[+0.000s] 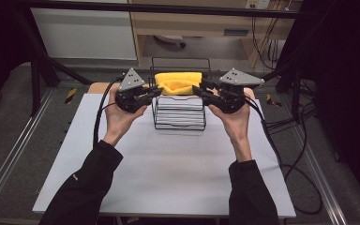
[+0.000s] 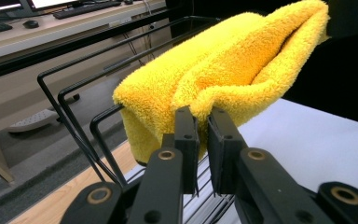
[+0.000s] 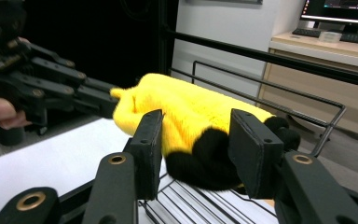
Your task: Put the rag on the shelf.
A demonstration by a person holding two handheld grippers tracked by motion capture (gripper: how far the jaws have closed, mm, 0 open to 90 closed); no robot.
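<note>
Sleeves [image 1: 89,187] and forearms are entering nearest the camera in the high view, each hand carrying a gripper toward the far middle of the white counter [image 1: 168,173].

Left gripper [image 1: 155,91]: it is clenching on the left edge of the yellow towel [image 1: 178,82]. In the left gripper view the jaws are standing nearly together with a fold of towel [image 2: 223,70] pinched between their tips [image 2: 204,116]. This hold appears meant to fix that end while the other end is being worked.

Right gripper [image 1: 198,92]: it is standing released. In the right gripper view the jaws are spread wide [image 3: 196,140], straddling the towel's near end [image 3: 186,116] without pressing on it. Judgement: it is lining up to take the right edge, so that both ends can be lifted or spread together.

Towel position: it is draped over the back part of the black wire rack [image 1: 178,112], at the far centre of the counter, between the two grippers. It is folded or bunched, not spread flat. White slats or plates are showing in the rack below it; which of these they are cannot be settled.

Rack: it is standing upright, its wire hoops [image 2: 70,107] rising behind the towel, likely serving as the hanging place.

Writing: a small pale mark is showing on the left sleeve, too small to read. Monitors [image 3: 340,9] in the background are carrying no legible text. No brand is readable on either gripper.
</note>
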